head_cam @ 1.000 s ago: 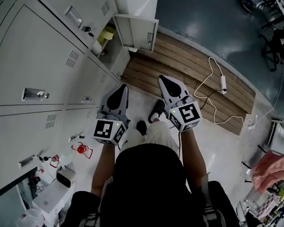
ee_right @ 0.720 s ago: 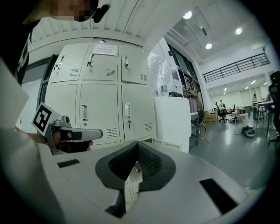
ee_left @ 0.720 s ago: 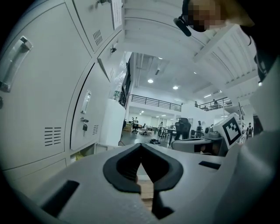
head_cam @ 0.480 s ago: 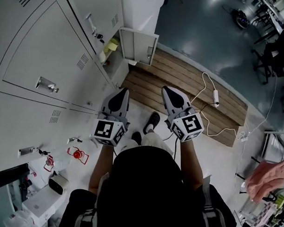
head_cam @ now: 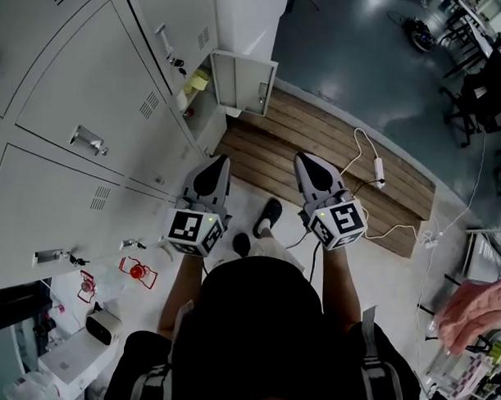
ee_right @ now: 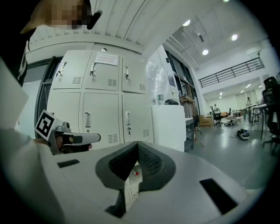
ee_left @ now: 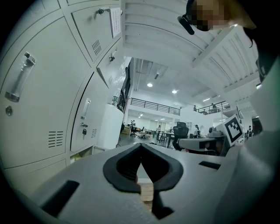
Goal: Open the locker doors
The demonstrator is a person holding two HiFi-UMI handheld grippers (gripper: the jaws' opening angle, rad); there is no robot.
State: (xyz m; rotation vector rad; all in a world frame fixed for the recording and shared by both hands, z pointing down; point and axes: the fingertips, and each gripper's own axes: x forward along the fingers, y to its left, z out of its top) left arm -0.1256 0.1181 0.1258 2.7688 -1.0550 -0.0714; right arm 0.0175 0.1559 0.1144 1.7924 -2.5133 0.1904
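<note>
Illegible paper notice (ee_right: 107, 59) on locker door (ee_right: 104, 78)

2 grippers (head_cam: 221, 160) (head_cam: 302, 157), 1 open locker door (head_cam: 242, 80), 1 wood deck (head_cam: 265, 134), 1 pwr cable (head_cam: 380, 172)

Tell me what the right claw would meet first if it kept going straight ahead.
The right claw would probably meet the closed locker door in the end column, beside the white cabinet; depth is unclear.

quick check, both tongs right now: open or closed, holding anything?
Left tongs: closed, tips together, nothing held.
Right tongs: closed, tips together, nothing held.
</note>
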